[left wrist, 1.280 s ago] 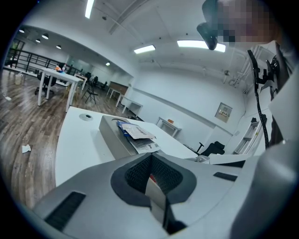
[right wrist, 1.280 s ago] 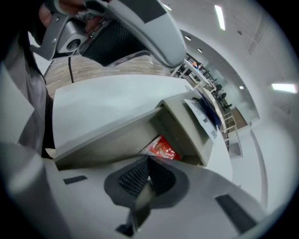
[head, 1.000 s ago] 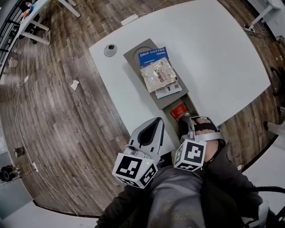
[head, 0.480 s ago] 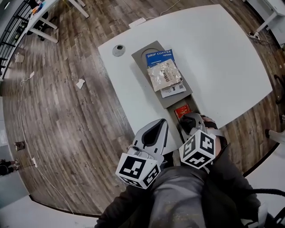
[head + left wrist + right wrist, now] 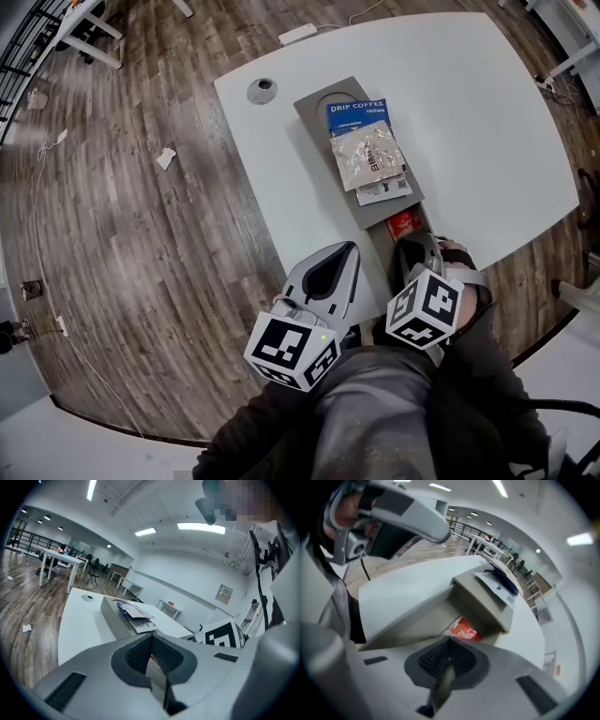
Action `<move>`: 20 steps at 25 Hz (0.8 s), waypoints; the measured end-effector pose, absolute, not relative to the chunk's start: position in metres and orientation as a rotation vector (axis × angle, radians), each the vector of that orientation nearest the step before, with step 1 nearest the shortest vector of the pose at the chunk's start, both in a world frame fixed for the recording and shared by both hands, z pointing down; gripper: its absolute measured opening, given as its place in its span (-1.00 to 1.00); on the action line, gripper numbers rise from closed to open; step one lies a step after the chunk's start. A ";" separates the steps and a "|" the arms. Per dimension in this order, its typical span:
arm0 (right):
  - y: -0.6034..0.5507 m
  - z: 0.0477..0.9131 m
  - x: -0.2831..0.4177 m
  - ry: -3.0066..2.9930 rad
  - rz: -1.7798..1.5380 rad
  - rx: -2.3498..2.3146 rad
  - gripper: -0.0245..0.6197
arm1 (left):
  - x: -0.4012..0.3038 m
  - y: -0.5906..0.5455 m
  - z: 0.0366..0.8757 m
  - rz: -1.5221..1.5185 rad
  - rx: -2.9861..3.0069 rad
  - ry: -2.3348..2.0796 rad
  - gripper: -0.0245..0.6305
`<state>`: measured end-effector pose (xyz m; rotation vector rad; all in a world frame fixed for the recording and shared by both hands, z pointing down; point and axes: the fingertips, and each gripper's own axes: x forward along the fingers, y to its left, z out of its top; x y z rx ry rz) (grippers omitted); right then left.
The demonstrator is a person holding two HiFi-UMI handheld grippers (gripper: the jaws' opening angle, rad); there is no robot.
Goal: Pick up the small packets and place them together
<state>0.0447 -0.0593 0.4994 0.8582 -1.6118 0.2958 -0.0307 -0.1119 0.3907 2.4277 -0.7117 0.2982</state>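
Observation:
A grey tray [image 5: 319,103] lies on the white table [image 5: 487,112]. On its raised part a blue drip-coffee packet [image 5: 356,110], a clear silvery packet [image 5: 370,155] and a white packet [image 5: 384,190] lie stacked. A small red packet [image 5: 404,223] lies in the tray's low near compartment. My right gripper [image 5: 411,247] points steeply down just short of the red packet [image 5: 464,629]. Its jaws have just been closing, and they meet with nothing between them. My left gripper [image 5: 345,249] hovers over the table's near edge, beside the tray, shut and empty.
A round cable grommet [image 5: 262,90] sits in the table near the tray's far end. A white power strip [image 5: 298,34] lies at the table's far edge. Wooden floor with a paper scrap [image 5: 166,157] lies to the left. The person's lap fills the bottom.
The right gripper has rolled, its marker cube now showing another face, while staying at the red packet. The left gripper has held its place. The packets have not moved.

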 end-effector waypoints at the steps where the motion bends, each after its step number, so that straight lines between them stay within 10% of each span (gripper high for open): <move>1: -0.060 0.501 0.048 -1.577 0.257 0.851 -0.91 | -0.030 -0.112 0.391 0.296 2.430 -0.709 -0.92; 20: -0.014 0.505 0.033 -1.648 0.314 0.726 -0.91 | -0.004 -0.073 0.385 0.375 2.495 -0.654 -0.92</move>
